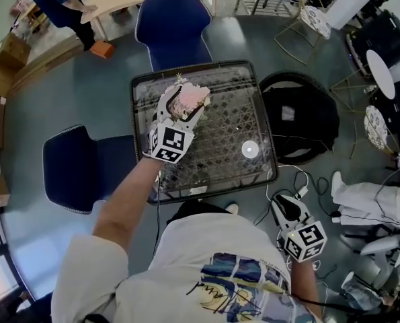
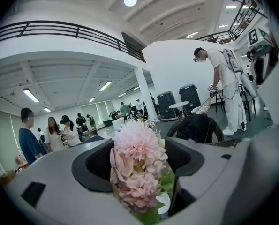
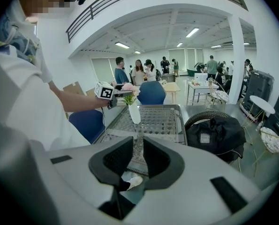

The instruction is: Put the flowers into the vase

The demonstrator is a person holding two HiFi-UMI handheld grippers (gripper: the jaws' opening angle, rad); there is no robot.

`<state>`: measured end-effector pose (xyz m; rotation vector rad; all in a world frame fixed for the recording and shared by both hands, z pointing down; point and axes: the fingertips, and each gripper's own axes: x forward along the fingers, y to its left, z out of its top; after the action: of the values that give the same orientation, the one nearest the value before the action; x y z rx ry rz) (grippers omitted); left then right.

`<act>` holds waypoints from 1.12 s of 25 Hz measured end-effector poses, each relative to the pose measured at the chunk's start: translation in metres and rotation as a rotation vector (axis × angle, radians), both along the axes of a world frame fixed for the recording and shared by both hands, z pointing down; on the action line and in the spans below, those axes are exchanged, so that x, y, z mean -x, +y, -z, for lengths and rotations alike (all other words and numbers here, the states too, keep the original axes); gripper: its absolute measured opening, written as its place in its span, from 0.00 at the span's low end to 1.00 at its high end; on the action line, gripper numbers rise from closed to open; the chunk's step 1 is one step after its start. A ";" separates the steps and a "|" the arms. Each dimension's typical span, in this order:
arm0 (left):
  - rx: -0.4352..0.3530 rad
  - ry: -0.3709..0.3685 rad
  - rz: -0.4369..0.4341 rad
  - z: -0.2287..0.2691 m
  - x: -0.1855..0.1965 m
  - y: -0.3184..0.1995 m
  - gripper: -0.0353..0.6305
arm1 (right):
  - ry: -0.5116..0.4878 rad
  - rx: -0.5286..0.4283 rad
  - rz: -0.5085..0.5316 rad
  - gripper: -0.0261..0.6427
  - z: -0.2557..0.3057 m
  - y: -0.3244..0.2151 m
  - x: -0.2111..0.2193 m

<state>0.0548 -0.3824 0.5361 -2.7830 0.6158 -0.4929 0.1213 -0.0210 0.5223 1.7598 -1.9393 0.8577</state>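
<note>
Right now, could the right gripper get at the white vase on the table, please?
Probably yes: the right gripper, jaws empty, looks straight across the table at the vase; only the left gripper around the flowers crowds the vase's mouth.

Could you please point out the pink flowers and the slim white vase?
pink flowers (image 2: 138, 142): left gripper view, top bloom.
slim white vase (image 3: 134, 114): right gripper view, its body.

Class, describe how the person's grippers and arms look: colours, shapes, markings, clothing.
The left gripper and right gripper have pale grey bodies and black pads, each with a white cube of black square markers. The person wears a white short-sleeved T-shirt with blue-and-yellow print.
</note>
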 end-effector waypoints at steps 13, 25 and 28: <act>0.016 0.000 -0.008 0.005 0.000 0.006 0.57 | -0.008 -0.004 0.010 0.13 0.001 -0.003 -0.003; 0.039 0.022 -0.022 0.015 0.004 0.016 0.58 | -0.015 -0.010 0.043 0.13 0.000 -0.005 -0.006; 0.043 0.020 -0.020 0.015 0.004 0.017 0.58 | -0.018 -0.010 0.047 0.13 0.001 -0.005 -0.006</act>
<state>0.0507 -0.3653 0.5213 -2.8349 0.5876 -0.4806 0.1271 -0.0257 0.5215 1.7111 -1.9914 0.8514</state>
